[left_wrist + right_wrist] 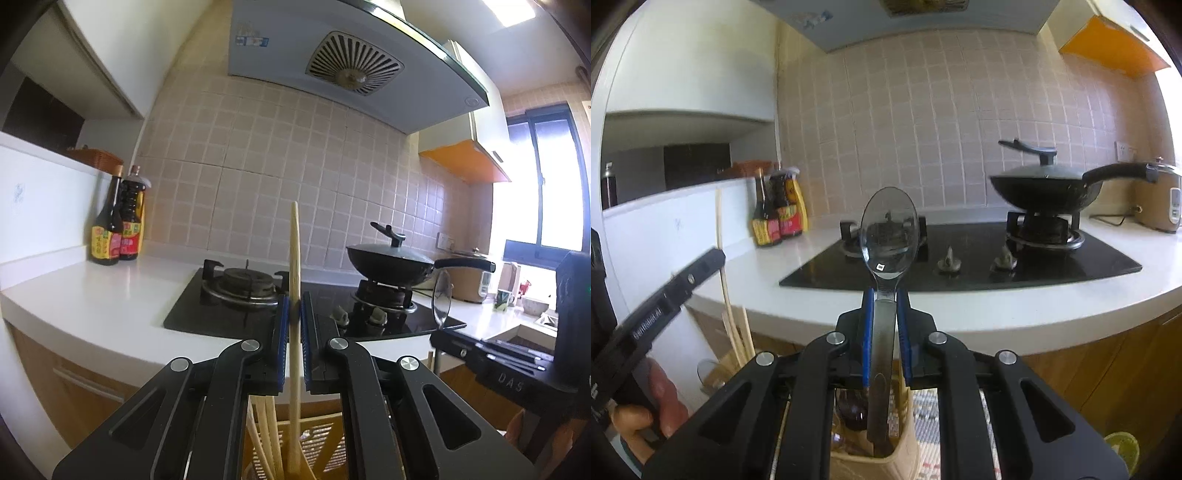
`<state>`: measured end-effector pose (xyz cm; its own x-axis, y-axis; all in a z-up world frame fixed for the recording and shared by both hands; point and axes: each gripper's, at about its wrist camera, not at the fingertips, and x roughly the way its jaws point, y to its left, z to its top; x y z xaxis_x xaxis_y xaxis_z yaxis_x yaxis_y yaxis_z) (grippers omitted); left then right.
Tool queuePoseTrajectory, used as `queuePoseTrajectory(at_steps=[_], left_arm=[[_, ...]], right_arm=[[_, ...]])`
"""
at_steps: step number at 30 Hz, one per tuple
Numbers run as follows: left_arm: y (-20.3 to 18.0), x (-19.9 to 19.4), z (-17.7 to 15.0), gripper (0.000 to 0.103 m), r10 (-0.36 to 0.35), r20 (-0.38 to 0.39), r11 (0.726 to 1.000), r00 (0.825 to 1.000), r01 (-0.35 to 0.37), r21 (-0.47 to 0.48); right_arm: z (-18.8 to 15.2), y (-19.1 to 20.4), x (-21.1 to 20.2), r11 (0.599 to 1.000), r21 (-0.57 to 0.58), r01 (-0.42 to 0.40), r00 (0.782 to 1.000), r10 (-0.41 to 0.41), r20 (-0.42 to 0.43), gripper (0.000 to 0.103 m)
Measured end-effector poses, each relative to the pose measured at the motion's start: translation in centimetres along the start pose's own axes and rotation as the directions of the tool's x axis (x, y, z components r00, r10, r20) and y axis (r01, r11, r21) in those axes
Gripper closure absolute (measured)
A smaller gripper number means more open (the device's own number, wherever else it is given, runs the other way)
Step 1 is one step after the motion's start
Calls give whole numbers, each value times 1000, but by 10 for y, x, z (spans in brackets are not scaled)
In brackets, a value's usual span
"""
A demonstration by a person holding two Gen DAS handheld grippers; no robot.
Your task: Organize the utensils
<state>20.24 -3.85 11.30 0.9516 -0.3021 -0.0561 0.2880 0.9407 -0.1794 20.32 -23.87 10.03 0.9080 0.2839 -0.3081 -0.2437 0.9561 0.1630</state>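
Left hand-held gripper (294, 310) is clamped on one chopstick (294, 258), held upright, lower end down in the wicker holder (321, 446) below the jaws with more chopsticks (264, 439) already in it. Right hand-held gripper (885, 306) is clamped on a spoon (888, 236) by the handle, bowl up, handle end inside the beige holder (905, 454) below. Both holders sit below the bench (997, 310) edge, on the near side of the hob (960, 258).

Risks, my read:
- The chopstick is pinched at one narrow spot, so it could pivot or slip if the grip loosens early.
- The smooth metal spoon handle may slide between the pads, drop hard and tip the holder.
- The two grippers are close together. Lifting either sideways could clip the other or drag utensils out.
- Can't see either holder's base, so stability is unknown.
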Motion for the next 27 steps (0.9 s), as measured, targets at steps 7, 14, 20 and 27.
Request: queuePoseTrajectory(at_steps=[7, 14, 20, 27], left_arm=[[8, -19, -5, 60, -22, -23, 999, 999, 22, -28], [16, -65, -10, 23, -61, -51, 995, 997, 57, -85], [12, -106, -24, 8, -31, -62, 996, 998, 25, -83], [1, -134, -41, 8, 41, -92, 997, 995, -47, -65]], right_arm=[[-9, -2, -31, 1000, -2, 1, 1000, -1, 8, 39], [-31, 1, -67, 999, -24, 29, 996, -31, -81, 37], [-54, 5, -91, 999, -20, 33, 993, -35, -112, 15], [-76, 15, -112, 996, -40, 77, 992, -80, -97, 8]])
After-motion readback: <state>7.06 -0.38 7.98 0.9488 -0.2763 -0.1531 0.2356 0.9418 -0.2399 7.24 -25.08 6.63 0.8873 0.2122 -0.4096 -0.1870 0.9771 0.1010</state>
